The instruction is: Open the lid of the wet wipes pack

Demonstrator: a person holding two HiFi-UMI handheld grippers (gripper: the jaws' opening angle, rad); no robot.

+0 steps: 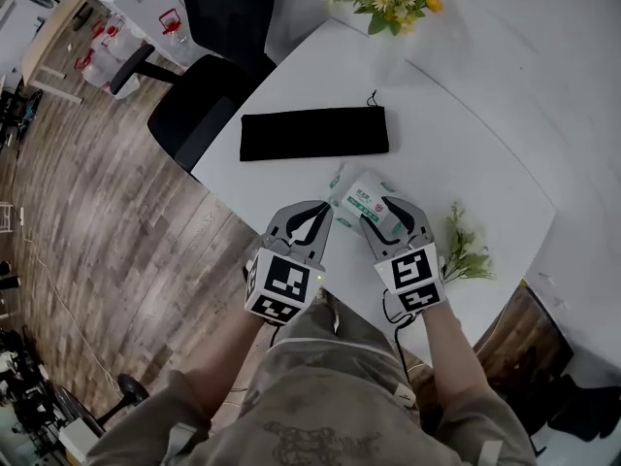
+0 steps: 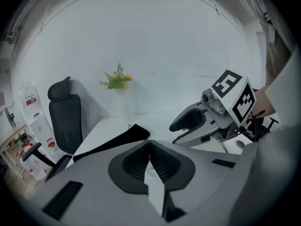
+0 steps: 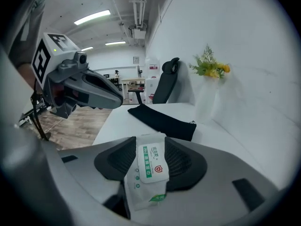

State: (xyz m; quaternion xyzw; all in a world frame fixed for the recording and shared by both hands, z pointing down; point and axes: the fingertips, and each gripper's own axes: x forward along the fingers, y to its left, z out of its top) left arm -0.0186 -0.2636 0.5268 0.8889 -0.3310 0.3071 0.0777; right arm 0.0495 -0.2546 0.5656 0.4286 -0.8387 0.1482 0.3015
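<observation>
Both grippers hang low over my desk [image 1: 456, 134]; the right gripper [image 1: 380, 212], fingers released, straddles the wipes pack [image 1: 359, 198] lying near the desk edge; the left gripper [image 1: 315, 216], fingers clenched empty, sits just beside.

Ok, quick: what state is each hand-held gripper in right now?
Left hand-held gripper: closed, tips together.
Right hand-held gripper: open, its jaws straddling the wet wipes pack; no firm grip shows.
</observation>
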